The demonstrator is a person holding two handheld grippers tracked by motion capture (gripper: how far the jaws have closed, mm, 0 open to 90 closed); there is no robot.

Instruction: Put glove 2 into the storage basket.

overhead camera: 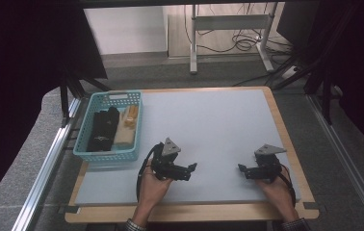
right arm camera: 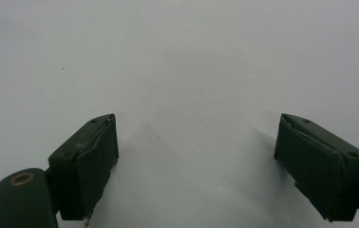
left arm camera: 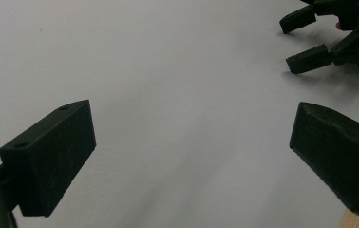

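I have both tongs low over the bare surface point(overhead camera: 209, 125), well apart and pointing at each other. My left tongs point(overhead camera: 192, 167) gape wide with nothing between them; my right tongs point(overhead camera: 241, 168) gape the same, also bare. The basket point(overhead camera: 84, 151) sits at the surface's left edge, just beyond my left hand point(overhead camera: 153, 185).

Basket point(overhead camera: 109, 149) contents – dark & tan items, too small to ID; forearms cut off.
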